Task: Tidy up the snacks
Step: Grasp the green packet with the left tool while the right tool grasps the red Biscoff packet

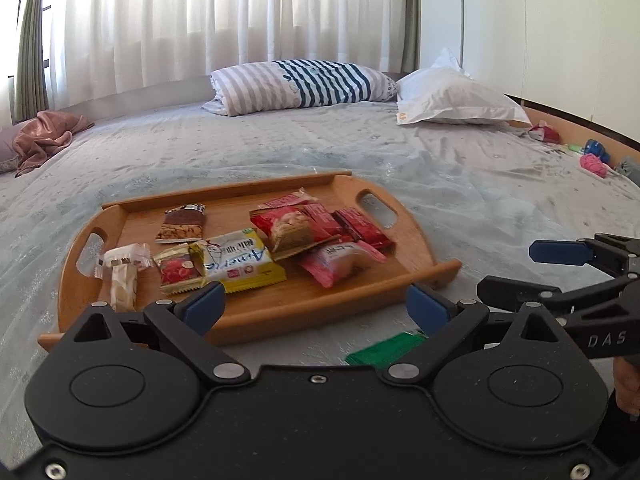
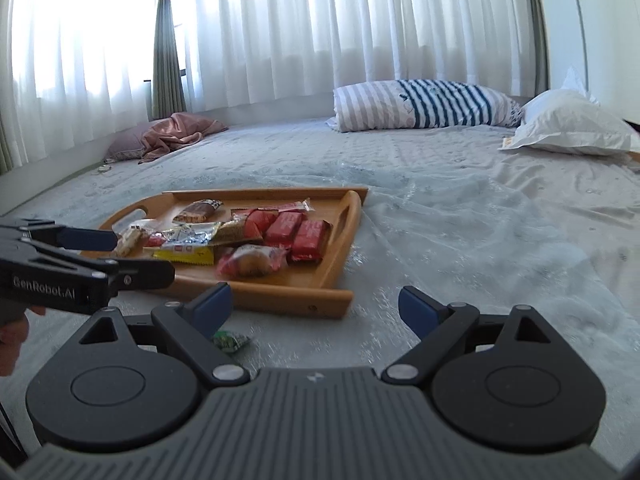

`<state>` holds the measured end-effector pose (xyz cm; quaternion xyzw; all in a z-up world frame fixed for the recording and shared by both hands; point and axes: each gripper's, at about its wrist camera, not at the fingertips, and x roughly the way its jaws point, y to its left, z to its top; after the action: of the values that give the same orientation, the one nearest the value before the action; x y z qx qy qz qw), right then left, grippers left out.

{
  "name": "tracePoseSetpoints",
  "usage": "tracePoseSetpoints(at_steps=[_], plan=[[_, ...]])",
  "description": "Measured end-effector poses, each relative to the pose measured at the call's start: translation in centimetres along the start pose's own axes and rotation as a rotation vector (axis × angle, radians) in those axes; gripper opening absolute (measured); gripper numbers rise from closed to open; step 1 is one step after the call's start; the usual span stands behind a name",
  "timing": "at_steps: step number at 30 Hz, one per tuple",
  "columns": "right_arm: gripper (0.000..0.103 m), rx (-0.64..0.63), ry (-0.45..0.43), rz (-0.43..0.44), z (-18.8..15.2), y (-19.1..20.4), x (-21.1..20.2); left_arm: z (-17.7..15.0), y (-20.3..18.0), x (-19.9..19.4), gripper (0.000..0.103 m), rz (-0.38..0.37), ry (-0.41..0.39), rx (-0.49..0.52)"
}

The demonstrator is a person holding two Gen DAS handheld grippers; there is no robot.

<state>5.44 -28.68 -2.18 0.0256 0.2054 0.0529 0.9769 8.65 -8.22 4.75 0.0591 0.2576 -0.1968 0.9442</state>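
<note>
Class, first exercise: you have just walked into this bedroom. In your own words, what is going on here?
A person holds a two-finger gripper in each hand over a bed, tidying snacks. Most packets already lie in the wooden tray; a green packet lies on the sheet in front of it. The left gripper and right gripper both have their jaws open and hold nothing.

Smooth wooden tray [image 1: 248,322], glossy foil-and-plastic snack wrappers [image 1: 236,260], wrinkled cloth bedsheet [image 1: 480,184].
</note>
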Motion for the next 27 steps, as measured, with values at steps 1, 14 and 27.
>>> tracePoseSetpoints(at_steps=[1,14,27], plan=[[0.096,0.002,-0.005,-0.011,-0.4,-0.1,-0.3,-0.2,-0.4,-0.2,0.097,-0.003,-0.001,0.007],[0.085,0.016,-0.066,-0.115,-3.9,-1.1,-3.7,-2.1,-4.4,0.9,0.069,-0.049,0.05,0.036],[0.052,0.059,-0.032,-0.154,-6.4,-1.5,-3.6,-2.9,-5.4,2.8,0.069,-0.014,0.088,0.014]])
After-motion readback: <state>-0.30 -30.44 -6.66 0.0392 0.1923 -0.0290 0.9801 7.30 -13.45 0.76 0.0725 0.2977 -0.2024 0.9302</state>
